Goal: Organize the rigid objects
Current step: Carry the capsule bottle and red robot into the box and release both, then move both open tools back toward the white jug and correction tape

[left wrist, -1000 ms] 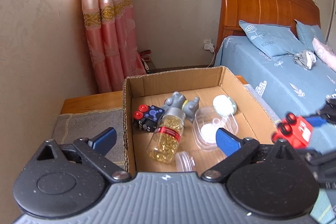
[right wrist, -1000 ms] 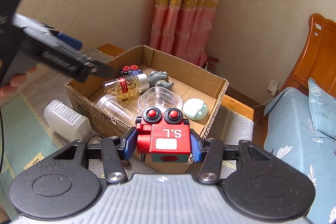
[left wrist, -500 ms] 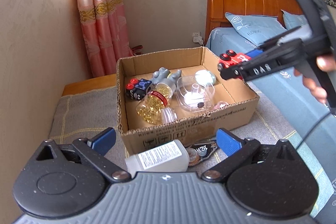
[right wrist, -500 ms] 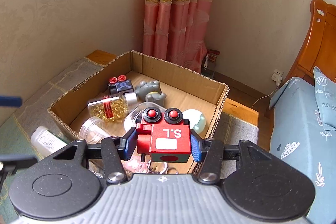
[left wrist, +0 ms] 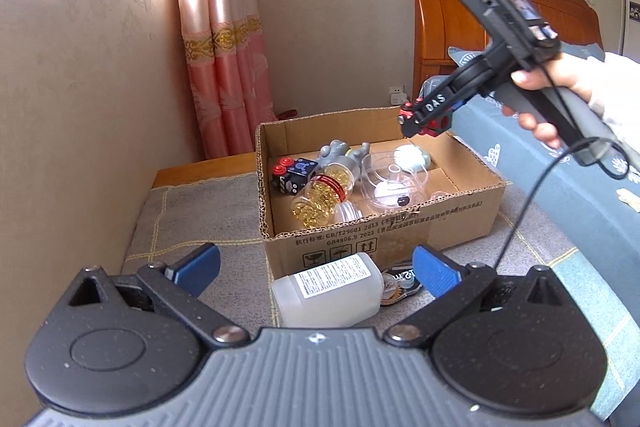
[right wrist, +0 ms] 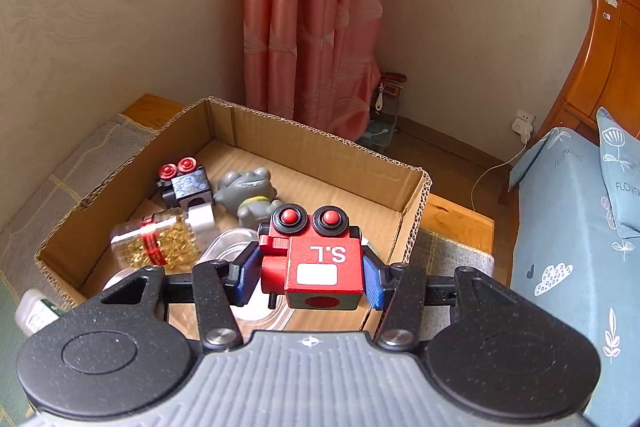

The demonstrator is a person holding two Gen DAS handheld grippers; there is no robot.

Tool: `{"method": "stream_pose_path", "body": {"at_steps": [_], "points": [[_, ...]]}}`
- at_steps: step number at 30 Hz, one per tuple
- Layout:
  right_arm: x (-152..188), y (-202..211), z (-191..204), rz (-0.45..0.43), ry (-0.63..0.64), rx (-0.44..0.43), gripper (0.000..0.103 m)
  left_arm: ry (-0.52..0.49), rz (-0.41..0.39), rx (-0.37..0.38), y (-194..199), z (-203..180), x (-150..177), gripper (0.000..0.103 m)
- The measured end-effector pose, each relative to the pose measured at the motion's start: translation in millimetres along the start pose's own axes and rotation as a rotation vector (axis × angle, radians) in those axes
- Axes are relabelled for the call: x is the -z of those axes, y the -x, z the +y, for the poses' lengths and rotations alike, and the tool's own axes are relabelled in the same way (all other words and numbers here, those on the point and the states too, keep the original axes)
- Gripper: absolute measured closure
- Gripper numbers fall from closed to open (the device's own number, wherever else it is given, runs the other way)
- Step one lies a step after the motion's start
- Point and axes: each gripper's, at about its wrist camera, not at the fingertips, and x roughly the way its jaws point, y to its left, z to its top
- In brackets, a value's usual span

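My right gripper (right wrist: 308, 275) is shut on a red toy robot (right wrist: 320, 263) marked "S.L" and holds it above the near right part of an open cardboard box (right wrist: 320, 147). In the left wrist view the right gripper (left wrist: 428, 115) hangs over the box's (left wrist: 380, 231) far right corner. In the box lie a black toy robot (left wrist: 290, 175), a grey figure (left wrist: 336, 153), a jar of gold beads (left wrist: 320, 195), clear containers (left wrist: 390, 179) and a pale round case (left wrist: 412, 157). My left gripper (left wrist: 316, 269) is open and empty, above a white plastic bottle (left wrist: 326, 289) in front of the box.
A small round tin (left wrist: 396, 287) lies beside the bottle on the grey checked mat (left wrist: 192, 215). A bed with blue bedding (right wrist: 580, 227) and wooden headboard (left wrist: 440, 27) stands to the right. Pink curtains (right wrist: 316, 27) and a wall stand behind the box.
My right gripper has carried the red robot further over the box. My left gripper has pulled back from the box and now sits over the white bottle.
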Motion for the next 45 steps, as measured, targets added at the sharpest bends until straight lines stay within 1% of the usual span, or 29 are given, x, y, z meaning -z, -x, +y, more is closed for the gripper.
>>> {"method": "stream_pose_path", "body": {"at_steps": [5,14,22,23,24,25,26,27,28,30,36,41,45], "points": [[-14.1,-14.8,-5.3,0.018,-0.008,0.006,0.047,0.018,-0.002,-0.007,0.1,4.3,-0.7,0.001],[-38.6,-45.0,-10.6,0.058,-0.018,0.035,0.047,0.043,0.015,0.013,-2.0,8.7,4.6,0.001],[-46.8,-79.5,-9.6,0.114,-0.024,0.057,0.046,0.056,0.022,0.006,-0.9,12.2,7.3,0.001],[-47.6,-82.1,-8.9,0.119,-0.025,0.064,0.044,0.058,0.023,0.005,-0.4,12.8,7.7,0.001],[-48.0,-82.4,-8.3,0.113,-0.026,0.071,0.03,0.06,0.025,0.001,-0.2,13.1,8.0,0.001],[-48.0,-81.3,-7.5,0.106,-0.029,0.078,0.02,0.061,0.027,-0.002,-0.2,13.5,8.4,0.001],[-47.4,-78.4,-7.2,0.096,-0.034,0.08,0.003,0.064,0.029,-0.004,0.1,14.1,8.6,0.001],[-46.1,-73.4,-7.3,0.072,-0.037,0.075,0.0,0.067,0.03,-0.005,0.6,14.6,8.7,0.001],[-45.0,-67.9,-7.8,0.054,-0.04,0.065,0.0,0.07,0.029,-0.003,1.1,15.1,8.7,0.001],[-43.5,-57.8,-9.4,0.047,-0.058,0.053,0.0,0.08,0.027,-0.003,1.7,16.4,8.2,0.001],[-30.1,-23.0,-8.9,0.02,-0.069,0.055,0.0,0.1,0.032,-0.013,4.1,16.8,8.1,0.001],[-11.9,5.1,-6.2,0.003,-0.073,0.038,0.0,0.1,0.041,-0.031,7.0,15.9,9.9,0.001],[6.2,26.6,-1.2,-0.005,-0.083,0.05,0.0,0.115,0.063,-0.054,6.1,17.3,13.0,0.001]]}}
